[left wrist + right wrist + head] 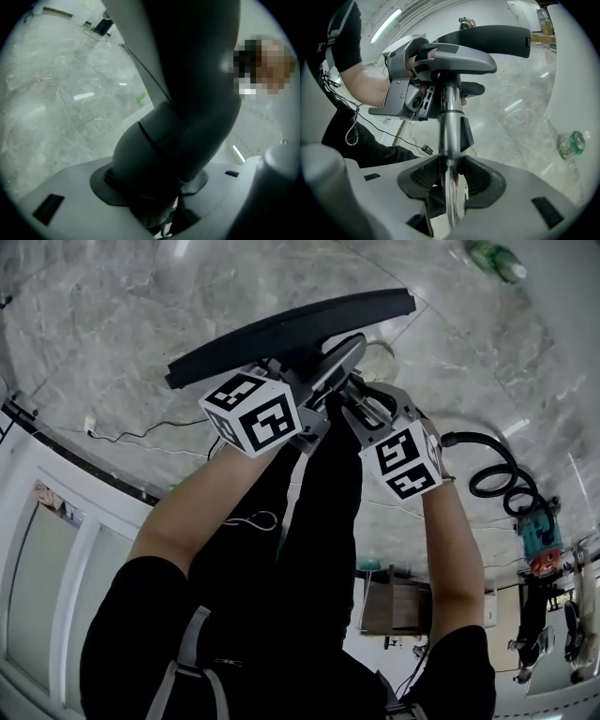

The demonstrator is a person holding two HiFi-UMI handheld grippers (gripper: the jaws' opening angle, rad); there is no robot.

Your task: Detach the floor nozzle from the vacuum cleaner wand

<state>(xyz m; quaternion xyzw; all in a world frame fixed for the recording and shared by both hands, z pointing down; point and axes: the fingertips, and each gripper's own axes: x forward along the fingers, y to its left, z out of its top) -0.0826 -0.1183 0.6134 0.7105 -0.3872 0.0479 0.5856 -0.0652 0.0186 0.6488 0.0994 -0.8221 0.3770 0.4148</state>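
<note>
Floor nozzle [487, 35] tops wand [449, 110] clamped in right gripper [450, 182].

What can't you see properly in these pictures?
- Right gripper view: the wand's lower end is cut off by the bottom edge.
- Left gripper view: the nozzle's dark neck fills the picture and hides the wand.
- Green thing on the floor: too small and blurred to name.

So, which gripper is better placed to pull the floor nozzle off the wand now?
Left. The left gripper has its jaws apart around the floor nozzle at its neck, ready to close and pull. The right gripper is clamped on the wand and probably should hold it steady.
</note>
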